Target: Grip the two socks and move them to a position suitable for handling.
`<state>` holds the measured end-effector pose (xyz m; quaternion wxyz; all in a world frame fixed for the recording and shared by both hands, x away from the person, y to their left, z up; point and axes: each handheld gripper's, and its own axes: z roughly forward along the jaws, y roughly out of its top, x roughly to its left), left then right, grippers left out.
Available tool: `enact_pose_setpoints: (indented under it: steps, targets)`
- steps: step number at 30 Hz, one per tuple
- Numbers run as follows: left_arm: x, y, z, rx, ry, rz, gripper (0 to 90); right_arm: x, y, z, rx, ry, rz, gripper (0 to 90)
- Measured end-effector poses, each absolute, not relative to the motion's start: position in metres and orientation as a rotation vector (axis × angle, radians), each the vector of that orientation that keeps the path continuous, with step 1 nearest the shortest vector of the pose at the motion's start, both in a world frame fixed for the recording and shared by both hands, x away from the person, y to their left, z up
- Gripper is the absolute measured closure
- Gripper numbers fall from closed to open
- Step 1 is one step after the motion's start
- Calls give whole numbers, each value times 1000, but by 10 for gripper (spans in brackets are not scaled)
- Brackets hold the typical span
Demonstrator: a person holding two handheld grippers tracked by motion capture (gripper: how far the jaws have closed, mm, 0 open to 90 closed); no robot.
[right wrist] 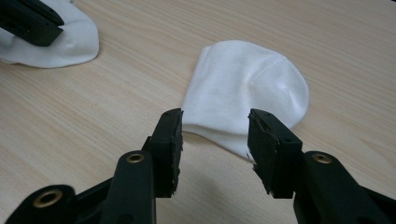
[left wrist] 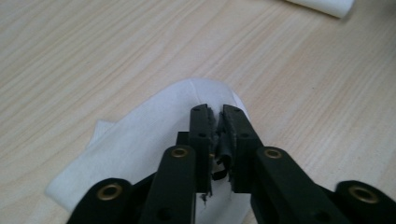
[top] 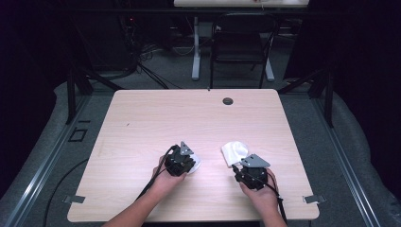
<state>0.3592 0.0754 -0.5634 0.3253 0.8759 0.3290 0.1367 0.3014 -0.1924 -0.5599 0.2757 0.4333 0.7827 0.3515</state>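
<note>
**Two white socks, two grippers: left clamps down, right lines up**

Over on the left, the left gripper (left wrist: pixel 215 114) has its jaws drawn nearly together above the left sock (left wrist: pixel 140 140), which lies flat on the table (top: pixel 142 123) under and just ahead of the tips. Whether fabric is pinched between those pads is hard to call from the left gripper view; the gap shows worn pad material rather than clear white cloth, so call it clenched, with the catch unconfirmed. From the high view the left gripper (top: pixel 180 161) sits right on top of that sock, its white edge peeking out to the right.

Across the way, the right gripper (right wrist: pixel 215 140) stands with jaws spread wide, nothing between them pressed, framing the near edge of the right sock (right wrist: pixel 247 88). That sock lies folded and rounded, well apart from its partner, near the table's front right.

My read: this is the pick-up step, each hand taking its own sock, likely to bring the pair together. Next call for the right side is to ease forward and down so the hem slides between the pads, then squeeze. The left wants a gentle lift to prove it has cloth
</note>
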Motion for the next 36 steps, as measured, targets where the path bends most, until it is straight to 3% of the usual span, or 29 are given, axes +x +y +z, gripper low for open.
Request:
enact_pose_setpoints:
  steps: [15,19,20,21,24,36]
  targets:
    - [338,84,-537,2163,768,269,863,297,-181,-556,1146,2121,979,550]
    - [336,99,-527,2097,778,235,863,295,-165,-552,1149,2210,1054,724]
    - [336,99,-527,2097,778,235,863,295,-165,-552,1149,2210,1054,724]
    - [335,102,-527,2089,785,239,863,297,-153,-551,1123,2265,1086,810]
    - [335,111,-526,2082,790,242,863,304,-139,-551,1115,2331,1131,886]
    - [337,127,-530,2052,821,237,859,335,-73,-573,1030,2475,1126,900]
